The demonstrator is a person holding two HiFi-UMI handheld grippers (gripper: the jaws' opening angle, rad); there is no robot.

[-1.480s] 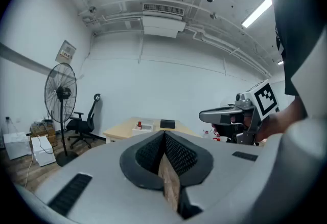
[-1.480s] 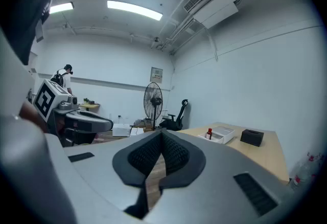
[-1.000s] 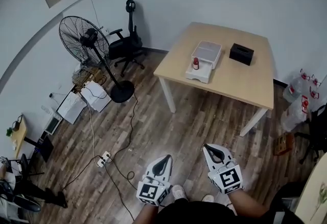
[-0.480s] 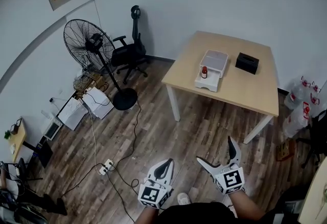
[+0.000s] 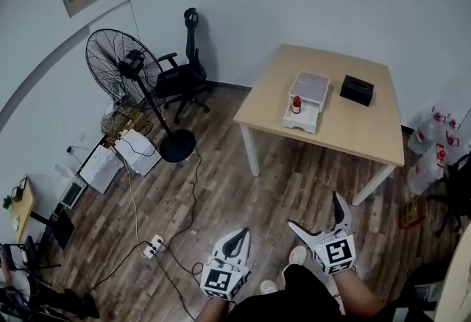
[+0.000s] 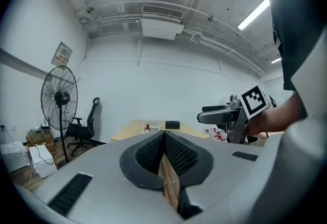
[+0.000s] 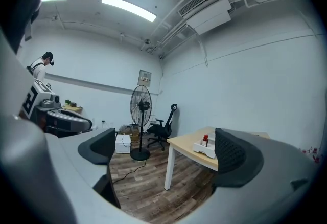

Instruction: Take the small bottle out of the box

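A small bottle (image 5: pixel 296 105) with a red cap stands in the front part of a white box (image 5: pixel 306 96) on a wooden table (image 5: pixel 368 129). In the right gripper view the small bottle (image 7: pixel 205 140) and the white box (image 7: pixel 207 150) show far off between the jaws. The box (image 6: pixel 147 128) is tiny in the left gripper view. My left gripper (image 5: pixel 236 240) is shut and empty, low in the head view above the floor. My right gripper (image 5: pixel 321 213) is open and empty, a long way short of the table.
A black box (image 5: pixel 357 90) sits on the table behind the white one. A standing fan (image 5: pixel 125 67) and an office chair (image 5: pixel 184 78) are at the left. Cables and a power strip (image 5: pixel 151 248) lie on the wooden floor. Water jugs (image 5: pixel 428 159) stand at the right.
My right gripper has gone from shut to wide open. The view has shifted a little closer to the table. The left gripper stays shut.
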